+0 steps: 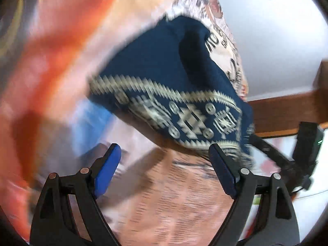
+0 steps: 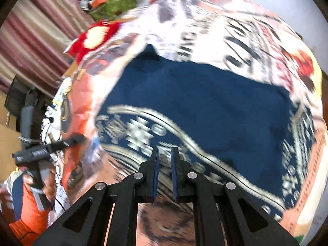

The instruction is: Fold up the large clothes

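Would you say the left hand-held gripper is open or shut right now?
Open: the left hand-held gripper has its blue pads wide apart with nothing between them, just short of the navy patterned garment.

I count one navy blue cloth with a cream woven border (image 2: 201, 102), lying on one printed bedspread in white, orange and red (image 2: 235, 26). Two black grippers with blue pads: my left (image 1: 165, 170), my right (image 2: 165, 172).

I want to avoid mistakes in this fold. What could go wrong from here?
1. The left hand-held gripper is open and empty, so that side of the navy garment has no hold and may sag.
2. The right hand-held gripper looks nearly shut at the patterned hem; the blur hides whether it grips cloth, so it may slip.
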`<state>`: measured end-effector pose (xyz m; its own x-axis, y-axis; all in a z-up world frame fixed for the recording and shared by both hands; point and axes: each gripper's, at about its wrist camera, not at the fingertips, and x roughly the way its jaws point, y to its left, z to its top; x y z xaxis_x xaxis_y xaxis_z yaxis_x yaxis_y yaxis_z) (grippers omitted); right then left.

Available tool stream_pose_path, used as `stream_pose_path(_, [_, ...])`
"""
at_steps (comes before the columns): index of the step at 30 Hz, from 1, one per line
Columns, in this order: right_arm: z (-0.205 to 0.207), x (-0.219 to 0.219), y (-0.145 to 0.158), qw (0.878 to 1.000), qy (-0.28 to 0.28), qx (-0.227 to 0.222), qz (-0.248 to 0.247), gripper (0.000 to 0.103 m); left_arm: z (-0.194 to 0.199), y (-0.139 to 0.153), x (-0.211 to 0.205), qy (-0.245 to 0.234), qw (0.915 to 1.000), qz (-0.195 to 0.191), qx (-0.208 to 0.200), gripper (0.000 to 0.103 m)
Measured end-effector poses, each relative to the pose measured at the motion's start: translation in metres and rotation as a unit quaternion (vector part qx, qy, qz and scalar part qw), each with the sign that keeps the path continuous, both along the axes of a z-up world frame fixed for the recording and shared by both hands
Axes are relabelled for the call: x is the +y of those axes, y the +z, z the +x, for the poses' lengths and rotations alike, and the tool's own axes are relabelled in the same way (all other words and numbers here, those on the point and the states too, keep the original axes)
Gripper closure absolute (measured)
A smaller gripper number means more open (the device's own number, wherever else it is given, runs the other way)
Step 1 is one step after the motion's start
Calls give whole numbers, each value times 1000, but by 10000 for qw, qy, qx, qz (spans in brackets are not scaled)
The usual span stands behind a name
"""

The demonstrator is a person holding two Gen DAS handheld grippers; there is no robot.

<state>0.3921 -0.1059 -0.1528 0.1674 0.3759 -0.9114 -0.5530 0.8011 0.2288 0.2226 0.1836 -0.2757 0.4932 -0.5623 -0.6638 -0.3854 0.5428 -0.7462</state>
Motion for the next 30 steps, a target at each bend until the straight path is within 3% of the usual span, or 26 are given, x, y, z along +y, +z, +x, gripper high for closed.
stream_pose_path(2, [1, 18, -6, 9998, 174, -15, -83, 96, 3, -12, -6, 87, 9973, -723, -18, 15])
stream_pose_path(5, [4, 36, -36, 9982, 342, 211, -443, 96, 13, -25, -11, 254, 9909, -1324, -20, 15])
stream_pose_path(8, [5, 38, -48, 9978, 443, 262, -427, 96, 28, -32, -8, 476, 9850, -1651, -148, 12])
stream_pose_path(10, [6, 36, -48, 9971, 581, 301, -396, 96, 39, -32, -4, 601, 9837, -1670, -274, 12])
stream_pose_path(14, [5, 34, -50, 9963, 702, 332, -373, 96, 70, -33, 9, 977, 9898, -995, -278, 13])
stream_pose_path(17, [8, 33, -51, 9964, 709, 365, -293, 96, 95, -38, 9, 1135, 9901, -776, -284, 16])
stream_pose_path(19, [12, 30, -51, 9966, 665, 458, -173, 96, 109, -36, 7, 1210, 9913, -455, -240, 28])
stream_pose_path(21, [15, 25, -54, 9966, 581, 589, 5, 96, 123, -30, 2, 1257, 9920, 104, -94, 52])
stream_pose_path(22, [16, 21, -55, 9963, 512, 678, 135, 96, 128, -28, -3, 1246, 9915, 370, -40, 58])
stream_pose_path(24, [19, 14, -58, 9950, 343, 859, 388, 96, 134, -17, -8, 1173, 9897, 818, -118, 77])
stream_pose_path(26, [22, 9, -60, 9926, 148, 1063, 564, 96, 132, 1, -11, 1118, 9863, 1168, -330, 88])
stream_pose_path(30, [25, 11, -45, 9923, -8, 1174, 396, 96, 124, 56, -25, 963, 9738, 1831, -946, 90])
